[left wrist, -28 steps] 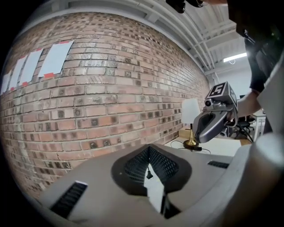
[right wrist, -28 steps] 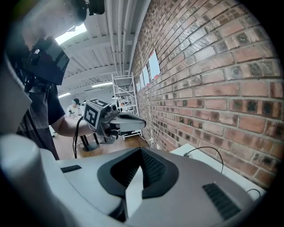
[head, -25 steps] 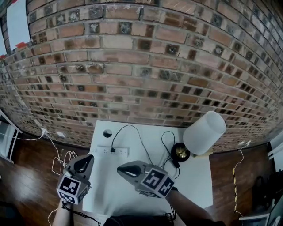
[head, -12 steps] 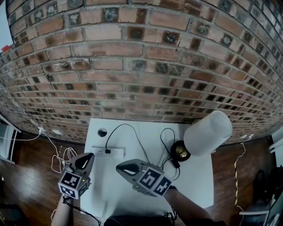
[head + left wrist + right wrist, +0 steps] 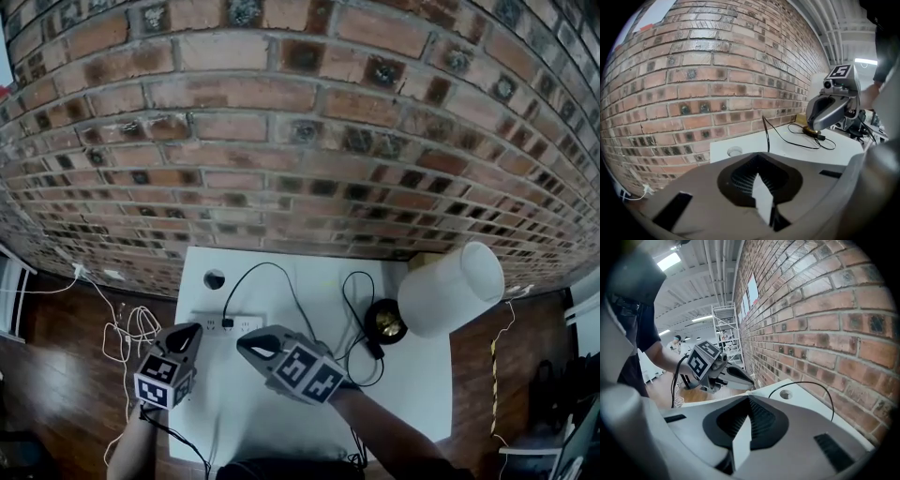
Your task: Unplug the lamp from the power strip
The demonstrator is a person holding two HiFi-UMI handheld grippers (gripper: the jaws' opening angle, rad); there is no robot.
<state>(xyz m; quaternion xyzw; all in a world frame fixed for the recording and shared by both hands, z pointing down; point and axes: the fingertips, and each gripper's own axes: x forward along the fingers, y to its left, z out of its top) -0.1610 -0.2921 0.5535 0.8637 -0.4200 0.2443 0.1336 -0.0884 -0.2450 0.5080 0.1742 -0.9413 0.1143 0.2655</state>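
Observation:
A white power strip [image 5: 234, 323] lies at the left of the white table [image 5: 422, 394], with a black plug [image 5: 227, 322] in it. The plug's black cable [image 5: 281, 281] arcs over to the lamp's dark base [image 5: 384, 322], which sits under a tilted white shade [image 5: 450, 289]. My left gripper [image 5: 186, 334] hovers just left of the strip, shut and empty. Just right of the plug, my right gripper [image 5: 249, 345] is also shut with nothing in it. In the left gripper view the left gripper's [image 5: 759, 158] jaws meet, and the cable [image 5: 767, 136] rises ahead. The right gripper's [image 5: 749, 398] jaws meet too.
A brick wall [image 5: 300, 141] stands right behind the table. A round cable hole [image 5: 215, 279] is in the table's far left corner. Loose white cables [image 5: 127, 337] lie on the wooden floor to the left. More black cable loops [image 5: 361, 361] lie near the lamp base.
Both grippers have sunk toward the table and drawn closer to the power strip. Their jaws look the same as before. The plug stays in the strip.

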